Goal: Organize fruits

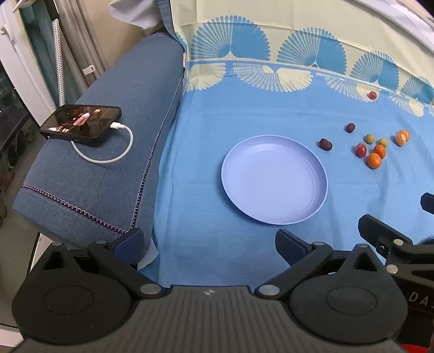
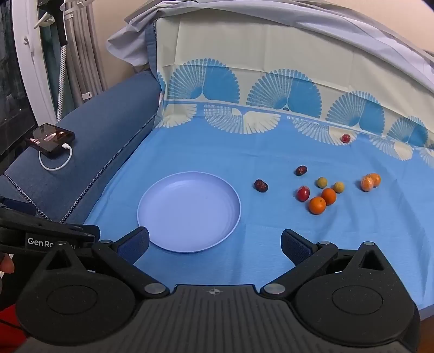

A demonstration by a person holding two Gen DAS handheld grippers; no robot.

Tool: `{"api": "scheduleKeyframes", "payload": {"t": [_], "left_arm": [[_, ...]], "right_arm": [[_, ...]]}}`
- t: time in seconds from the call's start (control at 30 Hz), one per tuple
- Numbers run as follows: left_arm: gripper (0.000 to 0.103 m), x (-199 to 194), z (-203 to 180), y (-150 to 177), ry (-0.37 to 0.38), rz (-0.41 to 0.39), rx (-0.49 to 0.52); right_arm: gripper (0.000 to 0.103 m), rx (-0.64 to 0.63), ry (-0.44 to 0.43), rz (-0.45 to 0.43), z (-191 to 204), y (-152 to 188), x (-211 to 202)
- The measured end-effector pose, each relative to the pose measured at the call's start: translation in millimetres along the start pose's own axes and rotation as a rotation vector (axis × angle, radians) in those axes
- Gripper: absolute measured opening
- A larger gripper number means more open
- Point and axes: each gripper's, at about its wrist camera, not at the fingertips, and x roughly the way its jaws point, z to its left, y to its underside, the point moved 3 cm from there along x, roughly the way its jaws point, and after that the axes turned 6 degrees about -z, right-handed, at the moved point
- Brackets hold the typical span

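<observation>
A black phone (image 1: pixel 81 123) is seen at the left of the left wrist view, laid flat on a blue sofa armrest (image 1: pixel 103 152), its screen lit. A white charging cable (image 1: pixel 108 152) is plugged into its right end and is looped on the armrest below it. In the upper left corner, grey curtains (image 1: pixel 78 40) and a white window frame (image 1: pixel 16 62) are seen. A crumpled grey sheet (image 2: pixel 271 10) is draped along the top of the right wrist view.

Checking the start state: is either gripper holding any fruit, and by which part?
Nothing is held. The left gripper and right gripper are both open and empty.
</observation>
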Motion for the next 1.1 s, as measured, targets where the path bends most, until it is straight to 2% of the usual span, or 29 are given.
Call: {"api": "scheduleKeyframes", "payload": {"t": [0.53,0.9,1.1], "left_arm": [[0.103,2.8,-1.6,4.3,-0.002,0.006,0.007],[0.103,3.1,-1.0,4.9,-0.001,0.009,0.006],[0.103,3.9,-0.7,5.7,0.001,0.010,0.006]], "right_arm": [[0.103,0.013,0.003,0.011,-0.6,0.1,3.9],[0.103,0.009,-0.007,-0.033,-0.5,3.4,2.2],[0.103,0.002,0.000,-0.021,-0.2,3.2,2.6]]}}
